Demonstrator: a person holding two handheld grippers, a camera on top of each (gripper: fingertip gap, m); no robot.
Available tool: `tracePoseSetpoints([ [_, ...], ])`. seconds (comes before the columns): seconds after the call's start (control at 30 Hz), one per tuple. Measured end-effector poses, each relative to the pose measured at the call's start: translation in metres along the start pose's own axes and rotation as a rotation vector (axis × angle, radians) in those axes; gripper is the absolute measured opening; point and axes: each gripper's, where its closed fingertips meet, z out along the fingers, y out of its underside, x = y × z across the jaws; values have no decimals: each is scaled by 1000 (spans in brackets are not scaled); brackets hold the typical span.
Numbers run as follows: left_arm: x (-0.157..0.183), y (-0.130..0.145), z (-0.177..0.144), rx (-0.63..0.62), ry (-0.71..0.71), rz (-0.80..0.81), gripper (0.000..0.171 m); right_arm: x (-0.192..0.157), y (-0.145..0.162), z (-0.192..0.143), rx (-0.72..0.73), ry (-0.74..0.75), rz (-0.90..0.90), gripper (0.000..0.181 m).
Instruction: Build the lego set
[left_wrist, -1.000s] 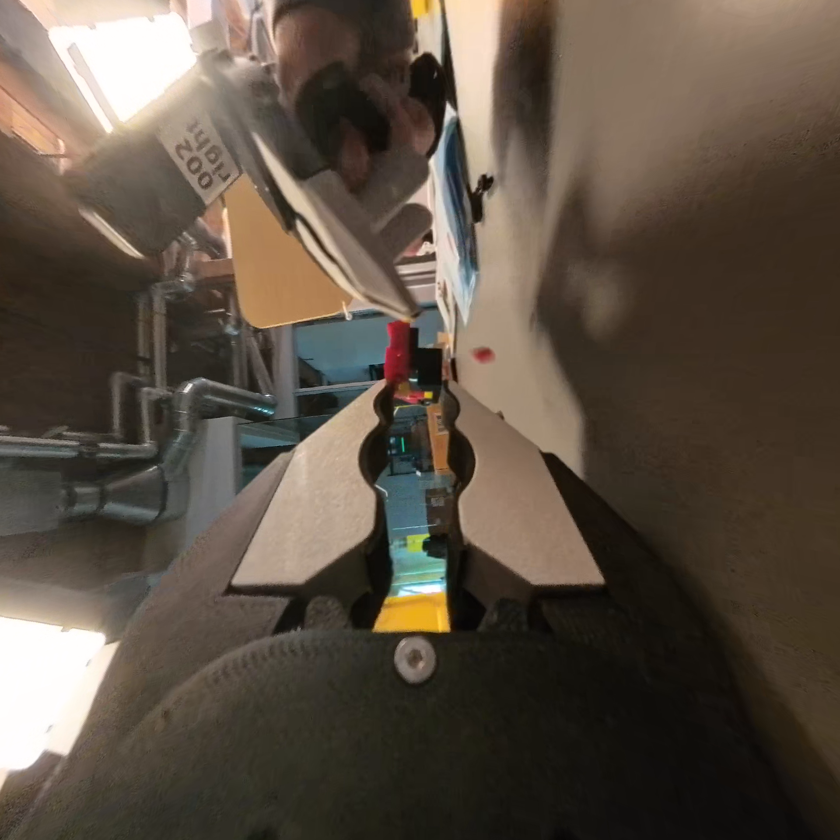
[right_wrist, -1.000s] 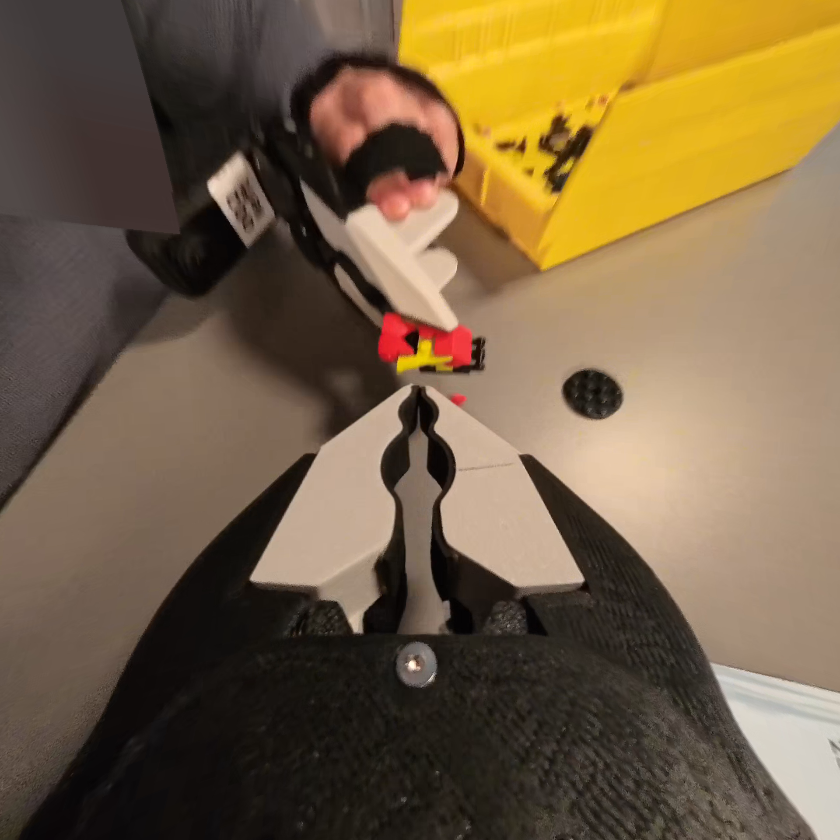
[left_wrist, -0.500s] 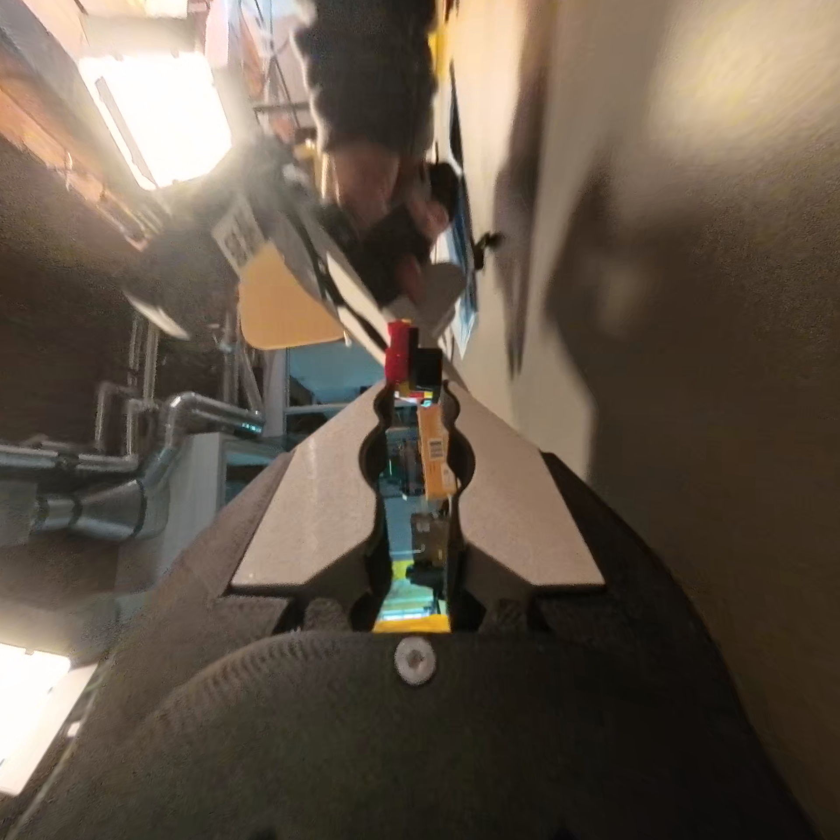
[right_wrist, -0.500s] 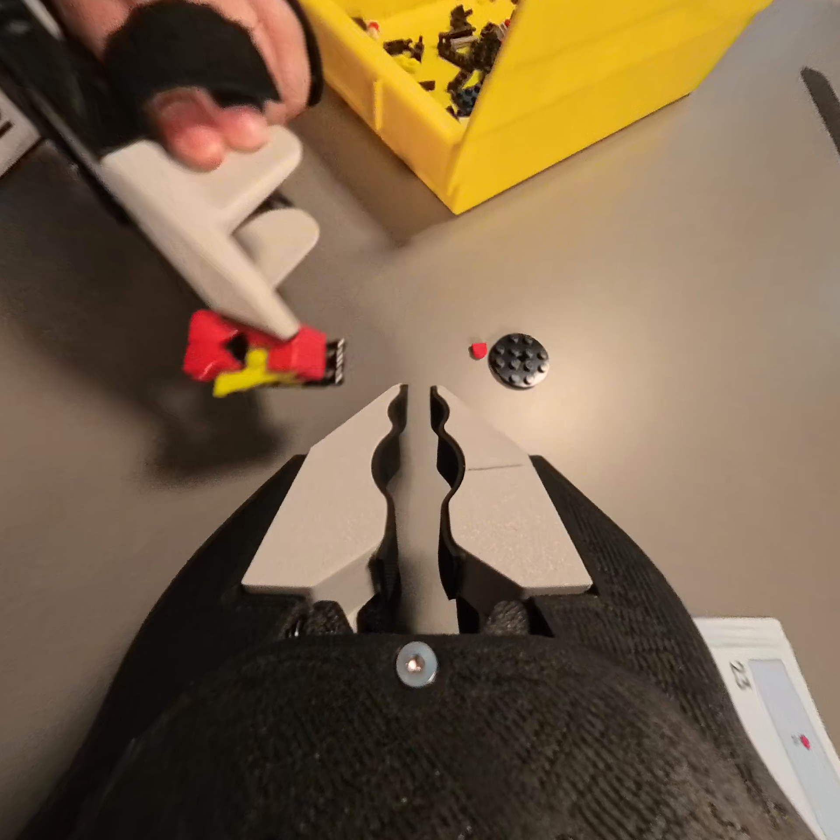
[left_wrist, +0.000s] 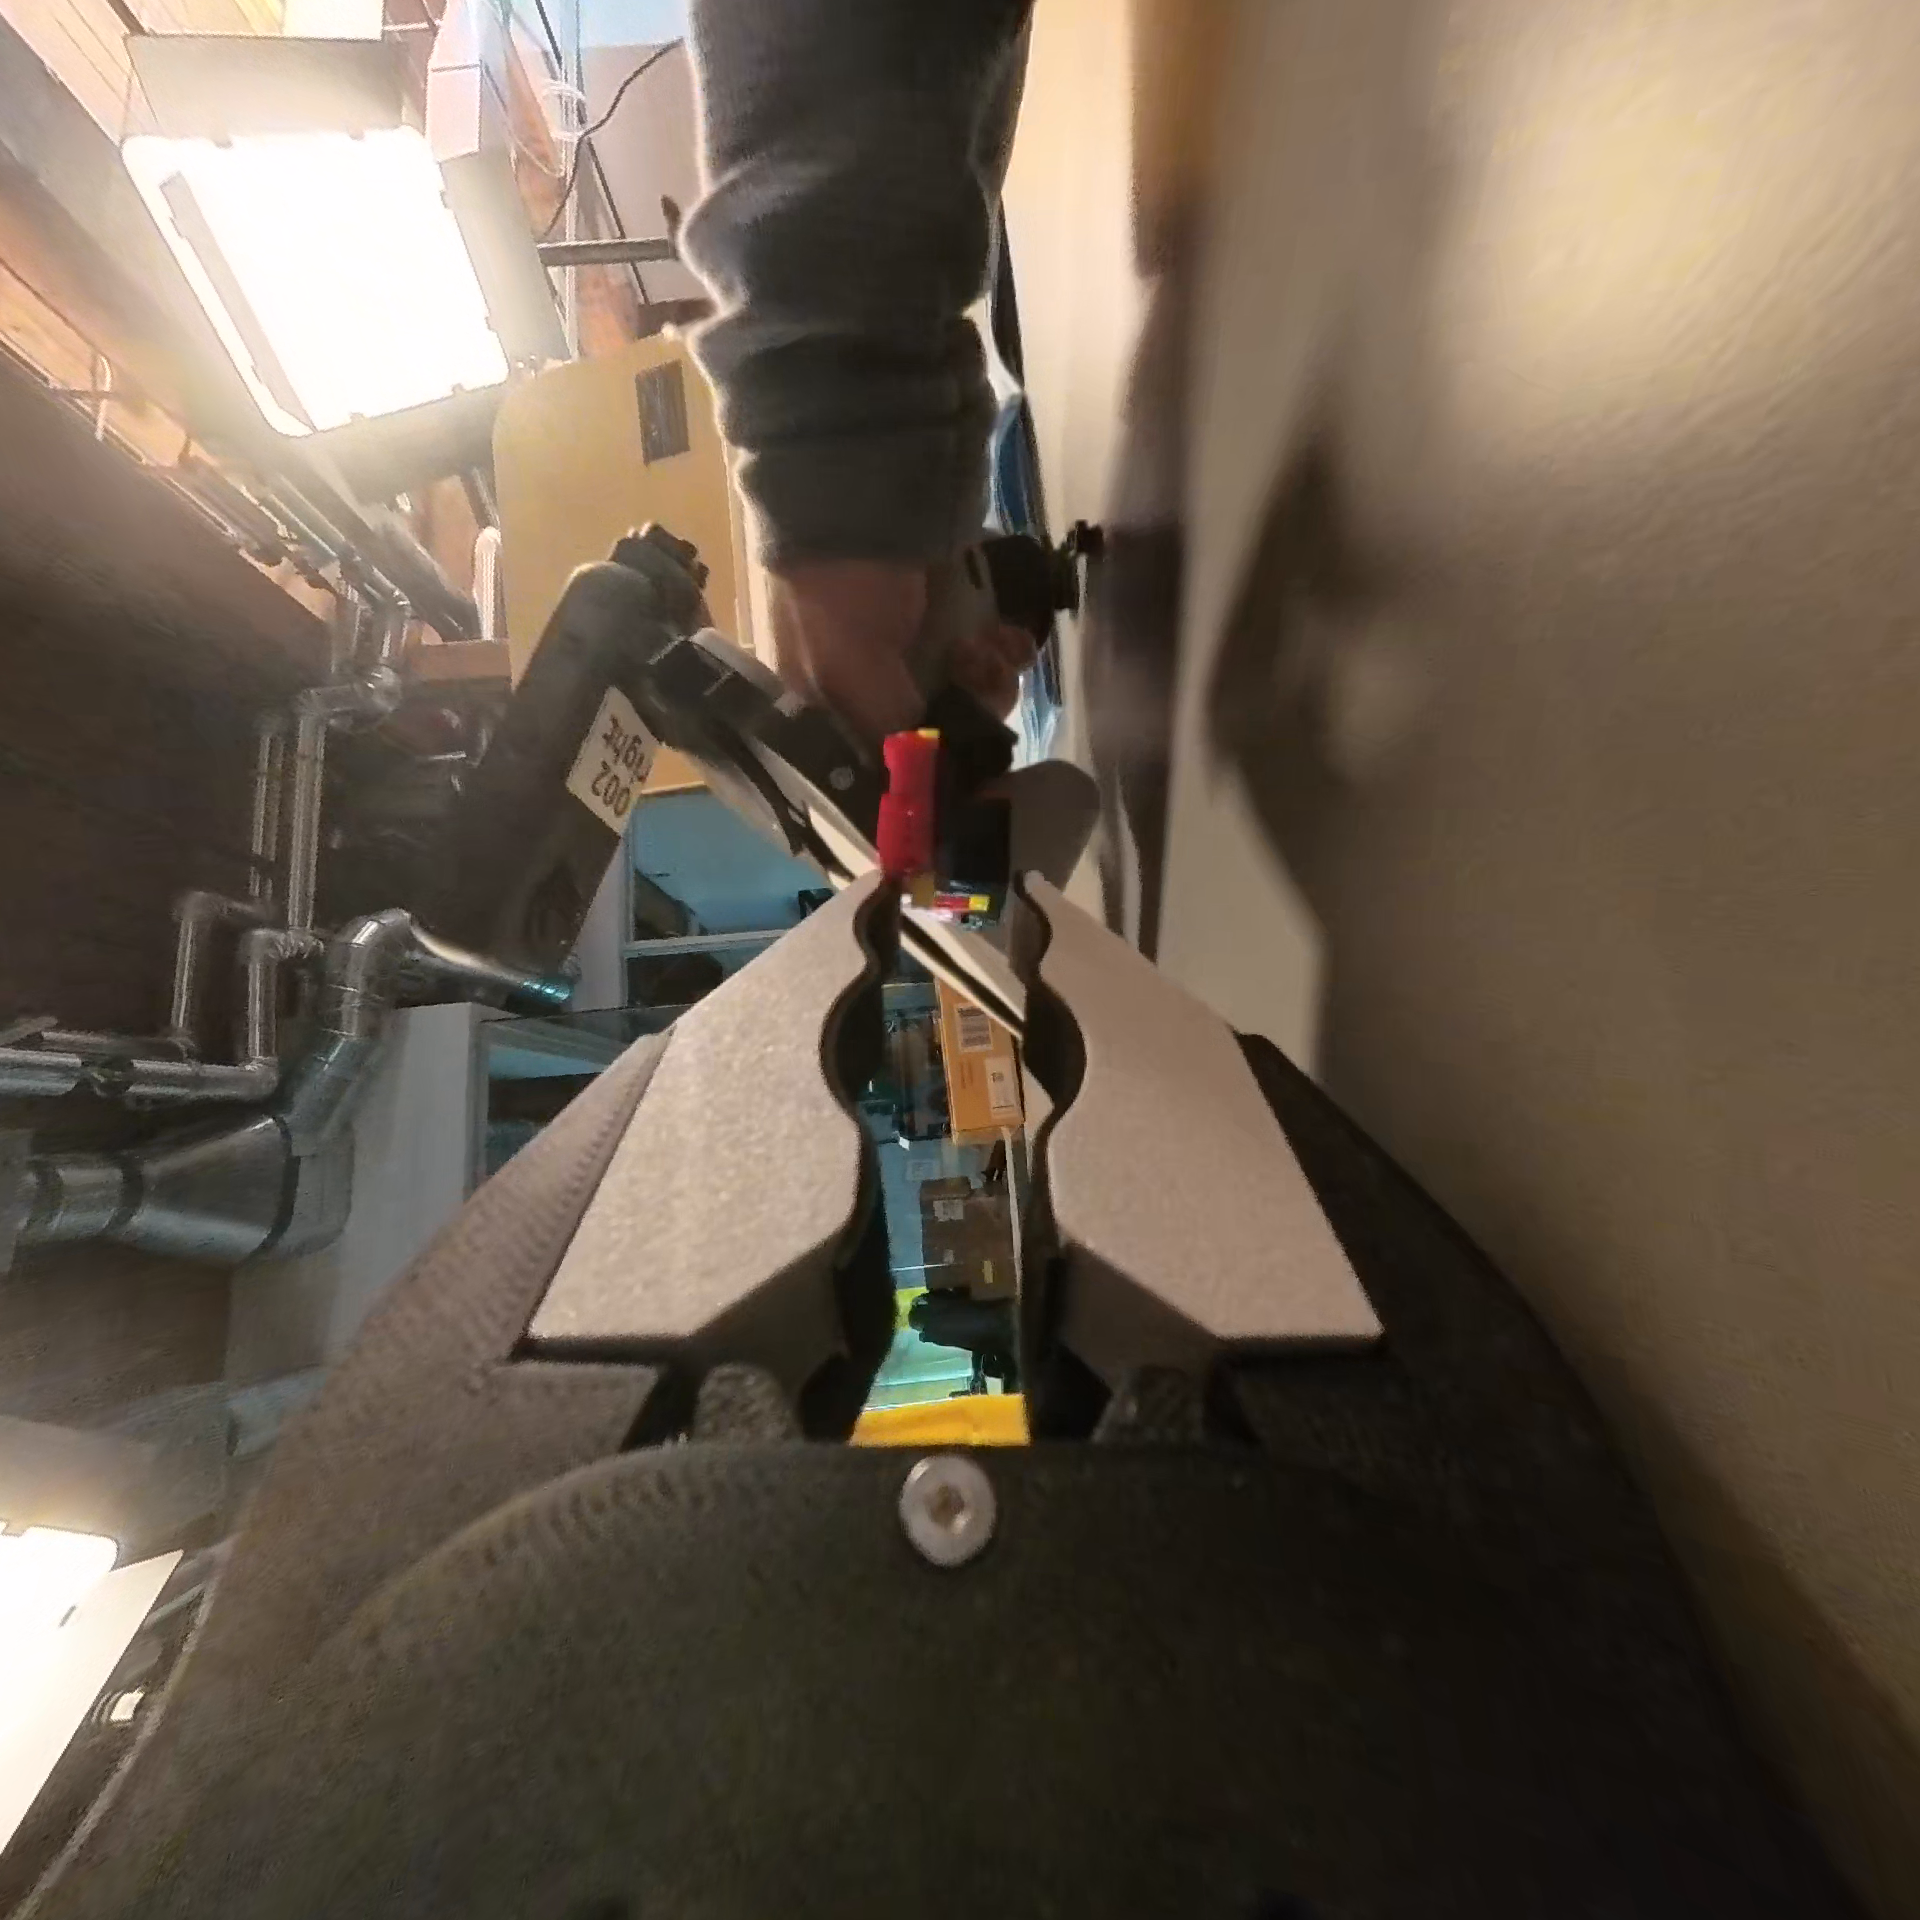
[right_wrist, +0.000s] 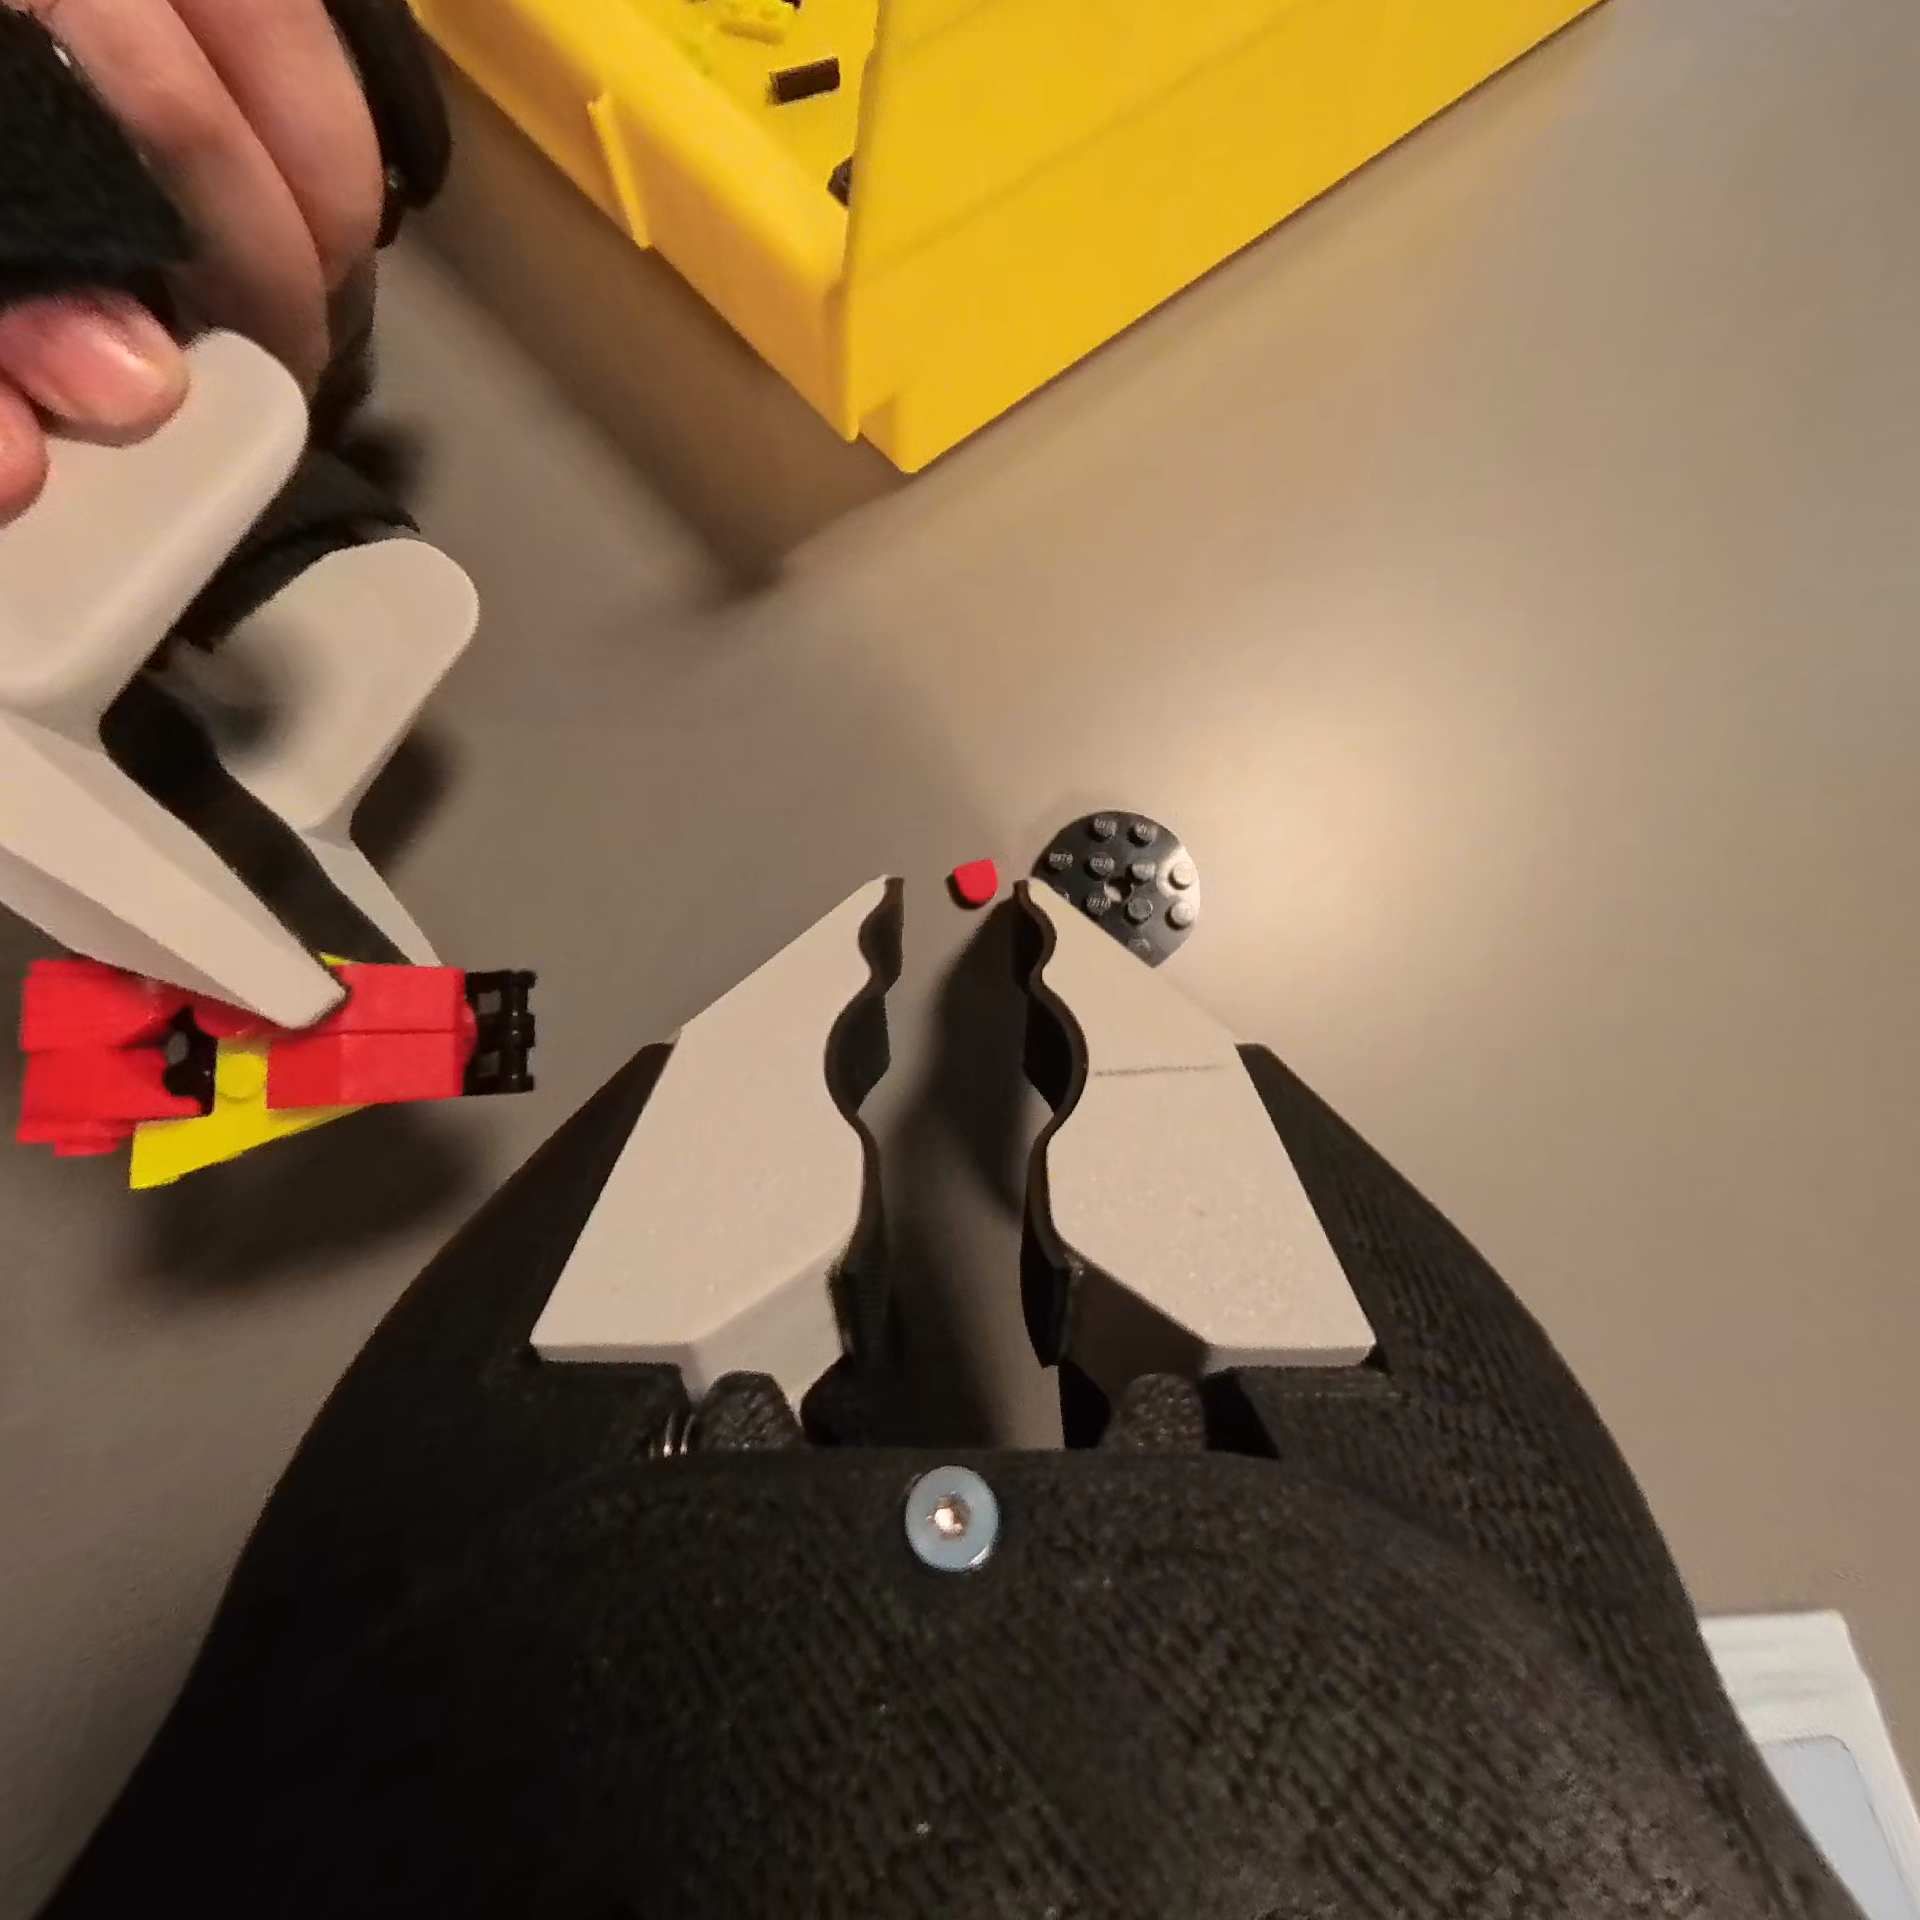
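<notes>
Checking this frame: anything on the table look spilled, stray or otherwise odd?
Nothing looks spilled or broken. A tiny red piece and a black round studded plate lie loose on the table, outside the yellow bin. The right gripper is open over them; they look like parts awaiting pickup.
</notes>
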Motion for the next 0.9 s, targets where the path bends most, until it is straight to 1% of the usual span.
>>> tracePoseSetpoints([
  [0.13,-2,-7,2,-2,6,7,19,0,-2,3,9,-21,-2,15],
  [0.2,-4,-11,2,-2,10,10,19,-2,-3,4,16,-39,2,8],
  [0.33,-6,-20,1,7,13,17,19,-3,0,0,5,-7,-4,5],
  [0.43,-9,-27,1,16,-1,33,19,-23,4,-17,42,-11,-2,5],
  [0.5,-9,-30,1,19,3,28,19,-38,15,-33,31,-6,-29,5],
  [0.6,-9,-35,3,24,6,34,19,-66,38,-54,15,-58,-47,5],
  [0.67,-8,-36,3,27,14,34,19,-78,52,-64,0,-67,-46,5],
  [0.77,-7,-36,4,29,22,36,19,-83,62,-72,-21,-46,-53,6],
  [0.9,-6,-34,4,27,31,33,19,-85,64,-74,-11,-73,-21,12],
])
